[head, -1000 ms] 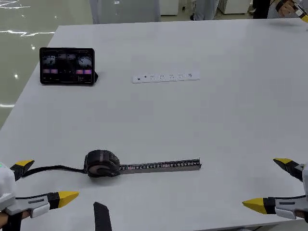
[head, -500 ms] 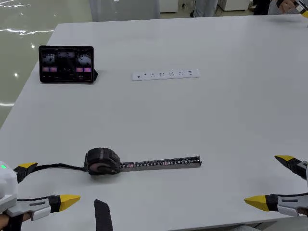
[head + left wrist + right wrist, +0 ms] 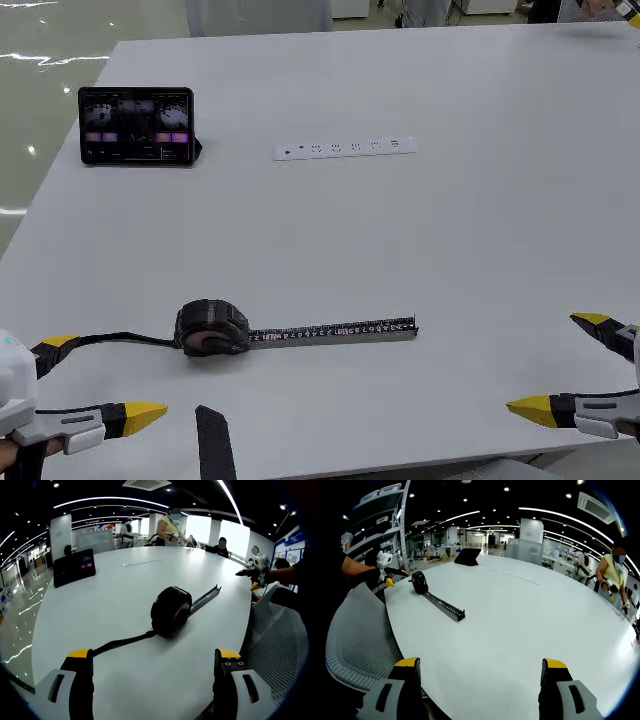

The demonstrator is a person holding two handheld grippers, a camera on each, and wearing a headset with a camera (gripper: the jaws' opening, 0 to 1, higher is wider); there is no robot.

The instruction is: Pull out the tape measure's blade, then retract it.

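the tape measure (image 3: 211, 327) lies on the white table (image 3: 450, 230), close to the near edge and toward its left corner, touched by neither gripper. its dark round case rests on the tabletop with the blade (image 3: 335, 331) drawn out flat to the right, roughly parallel to the near edge, and the hooked tip ends about halfway along that edge. a black wrist strap (image 3: 120, 340) trails from the case leftward to the left edge of the table. the left gripper (image 3: 105, 377) hovers at the near left corner, its yellow-tipped fingers spread wide apart and holding nothing, one tip just beside the strap's end; whether it touches the strap cannot be told. the right gripper (image 3: 557, 363) hangs at the near right corner, well apart from the blade tip, its fingers also spread and empty. a tablet (image 3: 136, 125) stands propped with its screen lit near the left edge, farther back, and a white power strip (image 3: 344, 149) lies flat around the middle of the table, beyond the tape. in the right gripper view a grey mesh chair back (image 3: 355, 645) sits against the near edge.
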